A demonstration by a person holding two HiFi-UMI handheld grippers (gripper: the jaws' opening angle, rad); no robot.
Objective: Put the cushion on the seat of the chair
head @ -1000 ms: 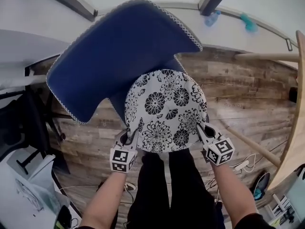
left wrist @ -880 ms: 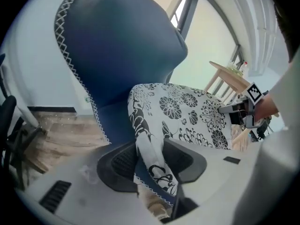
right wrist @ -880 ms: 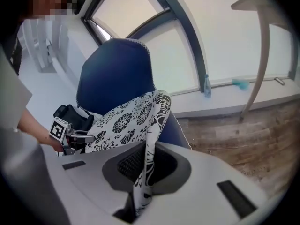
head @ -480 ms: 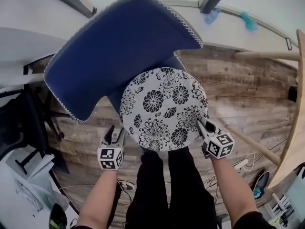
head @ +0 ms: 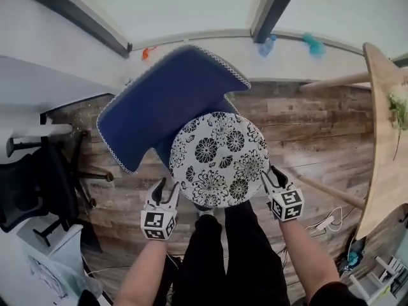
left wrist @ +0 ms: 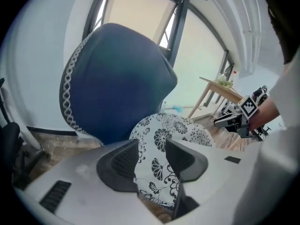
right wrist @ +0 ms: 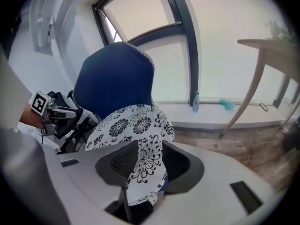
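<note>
The round white cushion [head: 220, 160] with black flowers lies flat on the seat of the blue chair [head: 169, 101], in front of its curved back. My left gripper [head: 166, 189] stands open just off the cushion's near-left rim, not touching it. In the left gripper view the cushion [left wrist: 173, 130] shows beyond the parted jaws of that gripper [left wrist: 151, 146]. My right gripper [head: 273, 176] is at the cushion's near-right rim and its jaws are opening. The rim of the cushion [right wrist: 126, 123] sits loose between them, and the pads of this gripper [right wrist: 150, 149] do not press on it.
A wooden table [head: 382, 126] with slanted legs [head: 325, 193] stands at the right. A black office chair [head: 32, 183] is at the left. Cables [head: 322, 223] lie on the plank floor. The person's dark-trousered legs [head: 236, 254] stand right before the seat.
Both grippers let go of the cushion, the left first, then the right. The left drew back from the rim. The cushion settled flat on the seat.
</note>
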